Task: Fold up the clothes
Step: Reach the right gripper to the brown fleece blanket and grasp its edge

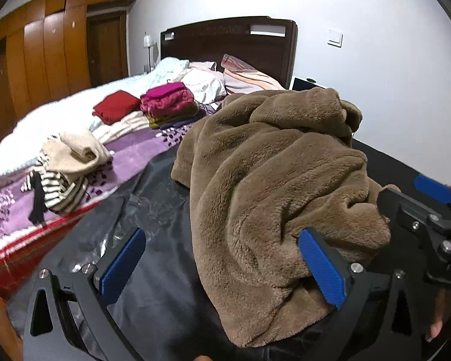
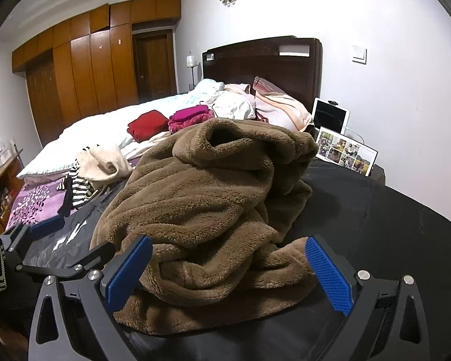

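Observation:
A brown fleece garment [image 1: 270, 180] [image 2: 213, 198] lies in a crumpled heap on a black sheet [image 1: 153, 270] [image 2: 375, 210] spread over the bed. My left gripper [image 1: 222, 258] is open at the heap's near left side; its right blue pad [image 1: 321, 270] touches the fleece and its left pad hangs over bare sheet. My right gripper [image 2: 228, 270] is open wide, with the near edge of the heap between its fingers. Each gripper shows in the other's view: the right gripper [image 1: 409, 194] against the heap's right side, the left gripper [image 2: 75, 237] low at the left.
Folded clothes sit farther up the bed: a red piece [image 1: 115, 109], a magenta stack [image 1: 168, 99], and a cream and striped pile [image 1: 72, 156]. Pillows [image 2: 279, 105] lean on the dark headboard [image 2: 261, 60]. A tablet [image 2: 330, 114] and a photo frame [image 2: 345, 150] stand at the right.

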